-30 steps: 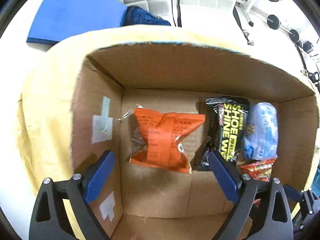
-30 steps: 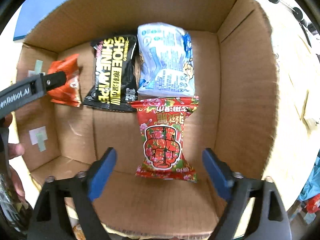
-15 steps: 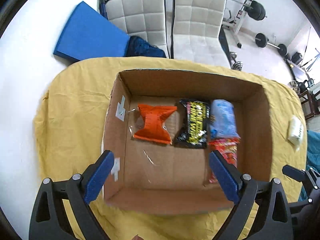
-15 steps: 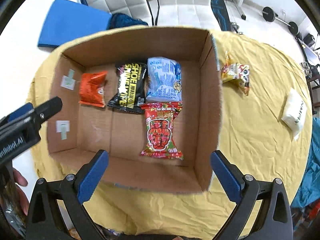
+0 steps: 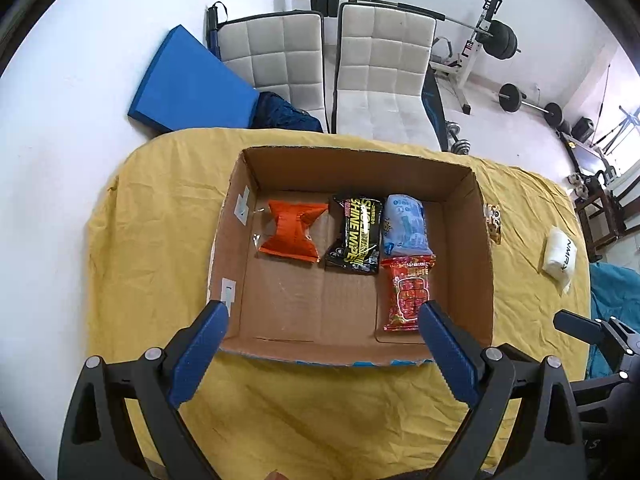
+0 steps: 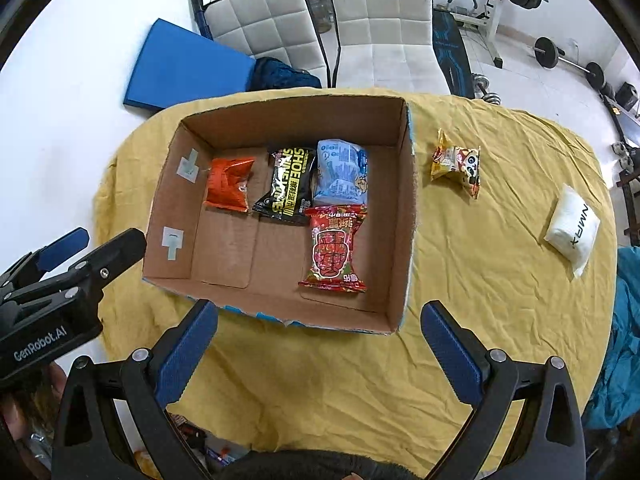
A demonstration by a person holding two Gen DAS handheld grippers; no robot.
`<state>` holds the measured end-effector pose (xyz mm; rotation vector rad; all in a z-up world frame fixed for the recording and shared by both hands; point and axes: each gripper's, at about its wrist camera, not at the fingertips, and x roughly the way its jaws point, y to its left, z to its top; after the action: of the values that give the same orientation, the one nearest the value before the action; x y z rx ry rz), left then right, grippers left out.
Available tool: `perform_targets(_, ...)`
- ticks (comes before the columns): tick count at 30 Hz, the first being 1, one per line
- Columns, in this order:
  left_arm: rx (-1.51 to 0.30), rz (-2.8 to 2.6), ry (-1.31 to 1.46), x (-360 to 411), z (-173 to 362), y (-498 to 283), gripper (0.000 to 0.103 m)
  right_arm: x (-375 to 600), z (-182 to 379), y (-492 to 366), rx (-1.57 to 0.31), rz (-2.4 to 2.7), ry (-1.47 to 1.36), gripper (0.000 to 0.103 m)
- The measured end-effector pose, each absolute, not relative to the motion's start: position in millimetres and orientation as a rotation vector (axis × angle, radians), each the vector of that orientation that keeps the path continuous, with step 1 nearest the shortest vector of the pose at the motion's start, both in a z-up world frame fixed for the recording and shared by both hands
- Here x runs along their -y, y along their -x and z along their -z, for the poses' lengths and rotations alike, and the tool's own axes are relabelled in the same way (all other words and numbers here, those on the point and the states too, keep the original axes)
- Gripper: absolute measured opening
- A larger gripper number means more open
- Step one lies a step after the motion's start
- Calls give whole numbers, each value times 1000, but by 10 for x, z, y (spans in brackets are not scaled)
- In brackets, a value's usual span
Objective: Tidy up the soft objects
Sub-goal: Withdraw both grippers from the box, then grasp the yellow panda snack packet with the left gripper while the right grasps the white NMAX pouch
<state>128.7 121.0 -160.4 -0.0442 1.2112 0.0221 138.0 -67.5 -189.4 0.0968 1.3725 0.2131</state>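
Soft packets are mostly sitting in the cardboard box (image 6: 404, 208) on the yellow tablecloth (image 6: 480, 300). Along the far wall of the box there's a row: an orange packet (image 6: 229, 184) on the left, a black shoe-wipes pack (image 6: 289, 184) in the middle, and a light blue pack (image 6: 340, 174) on the right, the black and blue ones touching. A red snack bag (image 6: 334, 254) lies just near of the blue pack, its far end butting up against it. The near left part of the box floor is bare cardboard.

Outside the box, to the right, a small yellow panda snack bag (image 6: 456, 162) lies on the cloth near the box's right wall, and a white tissue pack (image 6: 572, 226) sits well apart, further right near the table edge.

Both grippers are above the near side of the table with nothing in them. The left gripper (image 5: 322, 344) has its jaws spread wide, and so does the right gripper (image 6: 318, 340). Past the table on the far side you can see two white chairs (image 6: 380, 24), a blue mat (image 6: 184, 68) and some barbell gear (image 5: 496, 40).
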Motion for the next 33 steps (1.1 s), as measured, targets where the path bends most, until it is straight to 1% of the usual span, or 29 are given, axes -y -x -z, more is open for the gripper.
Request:
perform_targets(4,-1204,-14,54,-1058,1520,-1293,97,925,1862,-1348,-1370,-204,-131,103)
perform_targets(8,-1191,13,31,-760,1465,-1368,97,1393,1819,-1334,-1358,-154,-191,103)
perform_targets(14,-1212,102,-46,0,1569,-1687,97,2323,1797,-1422,-1324,-4,-265,103)
perform_targets(20,-1262,194,-108,824,1836,-2215,97,3314,1915,-1627,-1327,156,-306,103)
perform_targets(27,-1333,231,-169,1576,2264,-2926,97,4368,2321,-1926,-1391,295,-405,103)
perform_targets(33,-1449,226,-252,1990,2890,-3420,97,4911,3008,-2235,-1475,349,-566,103)
